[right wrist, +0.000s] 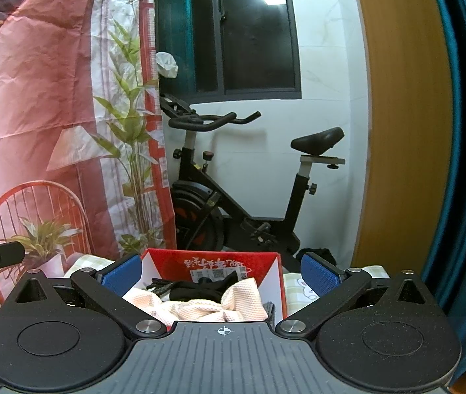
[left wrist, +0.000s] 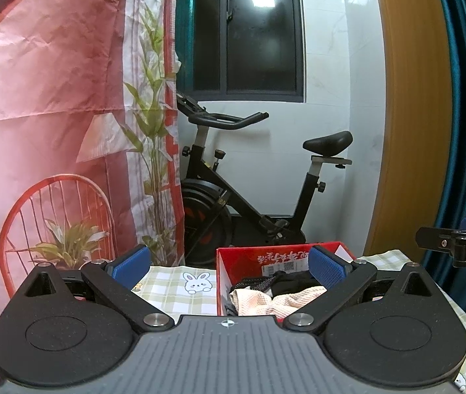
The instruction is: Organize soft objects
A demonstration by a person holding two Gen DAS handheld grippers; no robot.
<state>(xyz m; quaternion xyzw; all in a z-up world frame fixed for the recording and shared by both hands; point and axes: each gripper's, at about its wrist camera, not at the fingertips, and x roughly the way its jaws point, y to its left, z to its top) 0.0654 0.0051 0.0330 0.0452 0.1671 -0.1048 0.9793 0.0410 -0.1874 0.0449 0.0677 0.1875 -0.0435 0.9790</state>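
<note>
A red cardboard box (left wrist: 249, 257) (right wrist: 180, 261) stands on a checked tablecloth (left wrist: 173, 287). Inside it lie a pale peach waffle cloth (left wrist: 265, 302) (right wrist: 200, 307) and a dark black fabric item (left wrist: 285, 279) (right wrist: 200, 285). My left gripper (left wrist: 229, 267) hangs open above the table, left of the box's middle, with nothing between its blue pads (left wrist: 326, 267). My right gripper (right wrist: 221, 272) is open too, straddling the box from the near side, empty. The right gripper's side shows at the right edge of the left wrist view.
A black exercise bike (left wrist: 249, 190) (right wrist: 239, 190) stands behind the table by a white wall and dark window. A printed pink backdrop (left wrist: 52, 98) hangs at left. A wooden panel (right wrist: 397, 115) and teal curtain (right wrist: 462, 131) stand at right.
</note>
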